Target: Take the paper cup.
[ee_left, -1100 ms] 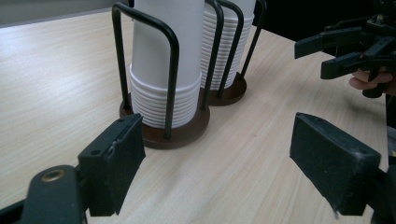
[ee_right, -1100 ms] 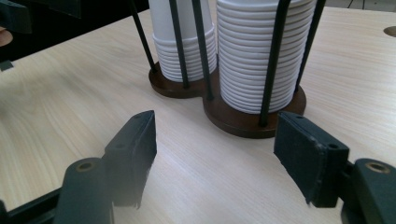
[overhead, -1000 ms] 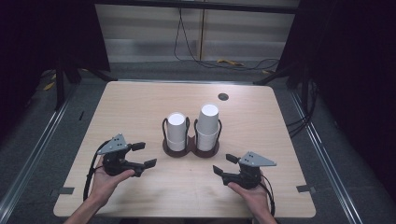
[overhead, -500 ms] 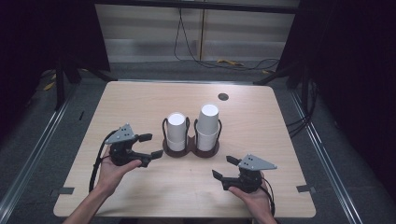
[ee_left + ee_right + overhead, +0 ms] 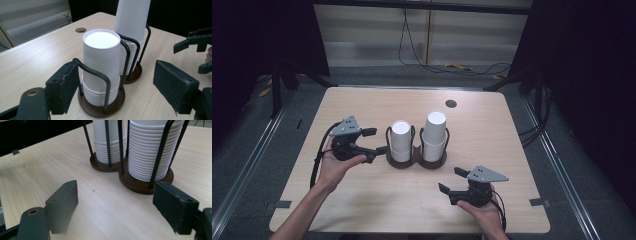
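Left gripper (image 5: 374, 141), jaws open and empty, sits just beside the shorter cup stack (image 5: 401, 141) mid-table (image 5: 362, 200); the rack's wire loop (image 5: 100, 82) stands before it. Right gripper (image 5: 451, 181), jaws just opening, empty, well apart. Taller stack (image 5: 434, 132) adjoins.

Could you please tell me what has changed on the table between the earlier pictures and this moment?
The left gripper has moved in from the near left toward the shorter cup stack; its open jaws now flank that stack, having just closed a little, pads not yet pressing. The right gripper kept its place near the table's front, and its jaws have just been opening with nothing between them. The holder and the taller cup stack stayed put.
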`<state>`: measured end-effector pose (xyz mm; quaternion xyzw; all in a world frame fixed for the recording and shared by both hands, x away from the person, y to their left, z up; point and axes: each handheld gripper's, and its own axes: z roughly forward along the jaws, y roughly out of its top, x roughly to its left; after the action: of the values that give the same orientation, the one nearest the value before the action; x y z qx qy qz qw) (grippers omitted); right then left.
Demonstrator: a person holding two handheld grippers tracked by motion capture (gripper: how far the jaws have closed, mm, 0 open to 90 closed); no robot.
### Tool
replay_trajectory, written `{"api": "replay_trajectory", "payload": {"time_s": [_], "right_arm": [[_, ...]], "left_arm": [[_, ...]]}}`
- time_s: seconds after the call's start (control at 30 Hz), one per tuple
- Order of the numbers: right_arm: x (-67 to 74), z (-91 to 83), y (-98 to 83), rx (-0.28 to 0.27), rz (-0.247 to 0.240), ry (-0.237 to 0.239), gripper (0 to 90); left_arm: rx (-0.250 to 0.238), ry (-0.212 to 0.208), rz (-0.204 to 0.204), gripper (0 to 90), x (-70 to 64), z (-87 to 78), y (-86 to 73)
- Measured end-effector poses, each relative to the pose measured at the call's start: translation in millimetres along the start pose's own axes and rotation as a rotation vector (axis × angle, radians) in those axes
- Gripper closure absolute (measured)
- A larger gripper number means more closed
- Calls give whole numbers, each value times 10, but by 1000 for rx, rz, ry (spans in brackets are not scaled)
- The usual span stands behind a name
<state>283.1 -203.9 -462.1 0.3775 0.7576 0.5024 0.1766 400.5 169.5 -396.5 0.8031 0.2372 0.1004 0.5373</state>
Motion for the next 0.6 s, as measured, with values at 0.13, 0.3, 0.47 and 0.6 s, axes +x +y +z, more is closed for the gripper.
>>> {"api": "replay_trajectory", "payload": {"time_s": [0.13, 0.3, 0.47, 0.6], "right_arm": [[-1, 14, -1, 6, -1, 6, 205], [20, 18, -1, 8, -4, 11, 202], [9, 12, -1, 8, 0, 11, 202], [0, 13, -8, 11, 2, 11, 201]], "left_arm": [[16, 5, 16, 212, 26, 42, 52], [43, -10, -5, 212, 92, 145, 114], [73, -6, 10, 212, 106, 214, 158], [88, 3, 30, 212, 94, 258, 215]]}}
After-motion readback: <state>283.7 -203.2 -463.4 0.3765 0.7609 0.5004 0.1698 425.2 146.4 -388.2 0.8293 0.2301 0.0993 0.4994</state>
